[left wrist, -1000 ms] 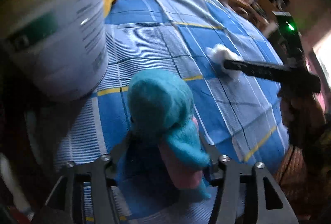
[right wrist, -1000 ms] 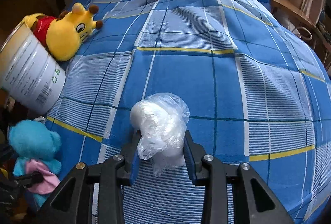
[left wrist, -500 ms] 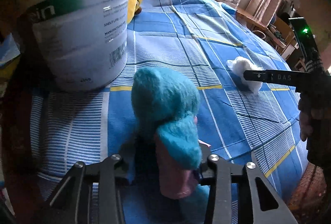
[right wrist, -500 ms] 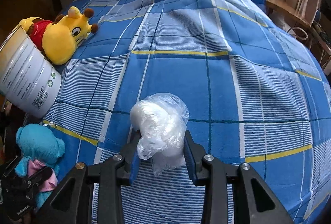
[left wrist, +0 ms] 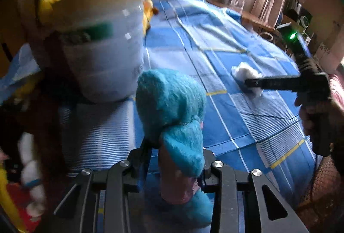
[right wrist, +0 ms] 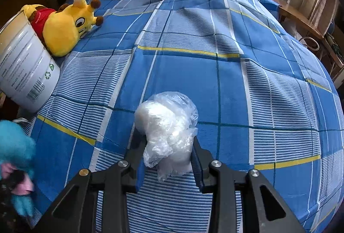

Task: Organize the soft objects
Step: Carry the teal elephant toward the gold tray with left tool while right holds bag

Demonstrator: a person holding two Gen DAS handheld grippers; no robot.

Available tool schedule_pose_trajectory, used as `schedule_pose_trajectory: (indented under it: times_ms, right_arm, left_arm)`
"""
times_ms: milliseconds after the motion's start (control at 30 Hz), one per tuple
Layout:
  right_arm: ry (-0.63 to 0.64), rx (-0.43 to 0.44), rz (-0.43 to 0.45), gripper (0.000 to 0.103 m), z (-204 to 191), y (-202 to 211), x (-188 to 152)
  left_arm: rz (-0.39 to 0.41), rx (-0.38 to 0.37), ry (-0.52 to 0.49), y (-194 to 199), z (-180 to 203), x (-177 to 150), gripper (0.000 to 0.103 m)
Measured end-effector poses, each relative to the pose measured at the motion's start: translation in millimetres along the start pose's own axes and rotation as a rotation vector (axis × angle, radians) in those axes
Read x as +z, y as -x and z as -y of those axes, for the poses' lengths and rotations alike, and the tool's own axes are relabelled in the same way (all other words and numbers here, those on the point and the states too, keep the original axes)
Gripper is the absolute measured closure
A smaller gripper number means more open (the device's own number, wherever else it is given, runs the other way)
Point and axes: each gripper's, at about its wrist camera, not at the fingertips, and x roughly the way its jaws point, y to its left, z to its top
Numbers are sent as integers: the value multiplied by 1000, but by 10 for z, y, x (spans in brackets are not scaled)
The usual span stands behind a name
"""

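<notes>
Blue plaid bedspread (right wrist: pixel 225 82) with yellow and white lines fills both views, rumpled toward the far end. White tin can (right wrist: pixel 25 67) with a barcode and recycling mark stands at the bed's left edge; in the left wrist view it is blurred and just behind the held toy. Yellow giraffe plush (right wrist: pixel 64 28) in a red shirt lies on its side touching the can's far side, head pointing toward the bed's middle. Wooden side table (right wrist: pixel 301 17) sits off the right edge near the curtains.

Left gripper (left wrist: pixel 172 165) is clamped on the blue plush toy (left wrist: pixel 169 104), pads pressing its pink-clothed body, fuzzy head sticking up past the fingertips; toy sits above the near-left part of the bed.

Right gripper (right wrist: pixel 166 159) is clamped on the plastic-wrapped white wad (right wrist: pixel 167 125), low over the bedspread centre; contact with the cloth can't be told. A hand (left wrist: pixel 316 123) holds that gripper's handle, green light on top.
</notes>
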Motion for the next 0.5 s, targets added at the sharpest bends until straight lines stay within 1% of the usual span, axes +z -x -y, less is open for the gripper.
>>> schedule_pose_trajectory:
  times_ms: [100,200,367,500]
  right_arm:
    - [48,-47,5,68,-73,4,-18]
    - [118,-112,10,68,-187,-9,-63]
    - [143,-141,17,68,-217,-9,-103]
    - [166,-167,28,68,-245,-19,-121]
  left_arm:
    - [43,18,6,230,-65,-14,67]
    - [77,31,30,423,-157,-20,67]
    - [115,57,42,653,-266,-58,67]
    - [129,62,56,771,-351,-94,67]
